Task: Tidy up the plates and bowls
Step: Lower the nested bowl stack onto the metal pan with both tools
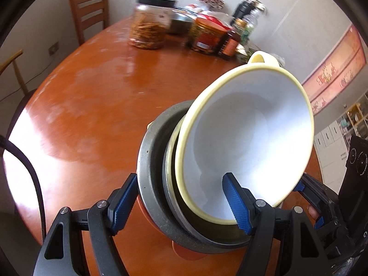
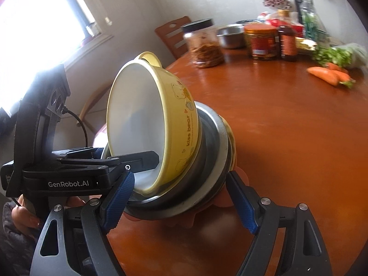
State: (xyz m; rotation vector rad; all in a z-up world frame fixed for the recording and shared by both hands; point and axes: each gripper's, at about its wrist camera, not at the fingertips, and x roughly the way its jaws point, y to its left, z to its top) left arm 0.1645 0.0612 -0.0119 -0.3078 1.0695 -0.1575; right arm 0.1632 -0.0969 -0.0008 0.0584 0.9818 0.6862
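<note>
A nested stack of dishes is being held tilted above a round wooden counter. Innermost is a yellow bowl with a white inside, small loop handles and cartoon bears printed on its wall. It is sitting inside a grey metal bowl, and an orange dish, mostly hidden, is showing beneath both.

Both grippers are grasping this stack from opposite sides. The left gripper is clamping with one blue finger inside the yellow bowl and the other against the outside of the grey bowl. The right gripper is gripping the stack across its lower edge, one finger at the yellow bowl's rim and the other at the outer dishes. Neither pair of fingers is released. A person's fingertips are showing behind each tool.

Judging by this, the gathering stage looks done: at least three dishes are already nested together. What seems left is setting the stack down level somewhere; no other loose plates or bowls from the task are visible here.

Farther out, along the counter's far edge, stand a clear jar of brown snacks with a black lid, a steel bowl, an orange-lidded jar, a brown bottle, and other containers too blurred to identify. Carrots with leafy greens are lying to the right. A wooden chair stands beyond, by a bright window.
</note>
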